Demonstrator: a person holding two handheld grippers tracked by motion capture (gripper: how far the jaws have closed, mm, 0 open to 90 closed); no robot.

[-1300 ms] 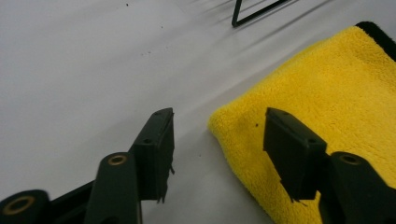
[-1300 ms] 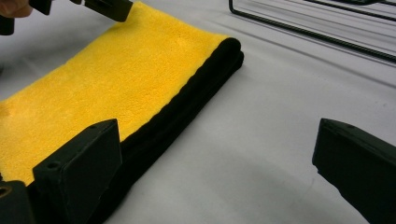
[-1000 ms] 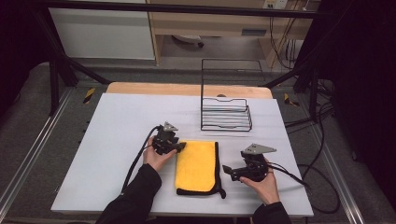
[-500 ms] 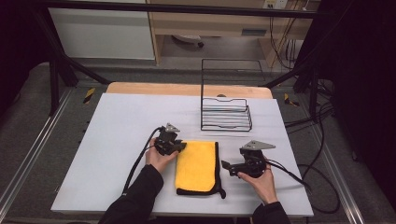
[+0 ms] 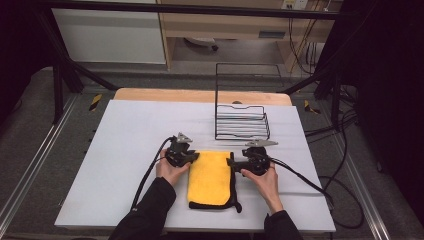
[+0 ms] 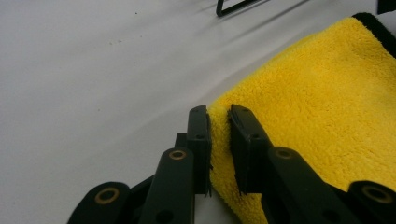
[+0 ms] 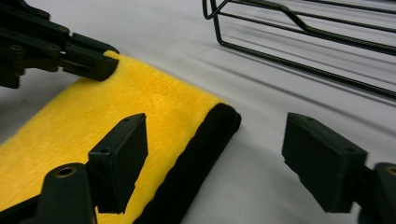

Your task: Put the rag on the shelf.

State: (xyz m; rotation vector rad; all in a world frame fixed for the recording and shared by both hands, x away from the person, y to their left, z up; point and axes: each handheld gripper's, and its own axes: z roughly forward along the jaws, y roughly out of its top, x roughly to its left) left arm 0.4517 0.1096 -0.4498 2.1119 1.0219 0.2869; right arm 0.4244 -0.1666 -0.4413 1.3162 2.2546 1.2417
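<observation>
The right claw point(image 5: 231, 162) has slid closer to the yellow cloth point(image 5: 210, 177); its jaws now sit around the cloth's black edge.

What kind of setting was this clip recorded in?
Most likely a lab or data-collection workstation, not a home. A white table stands inside a black metal frame, cables trail over the grey floor beside it, and the props are sparse: a yellow cloth and a wire rack.
</observation>
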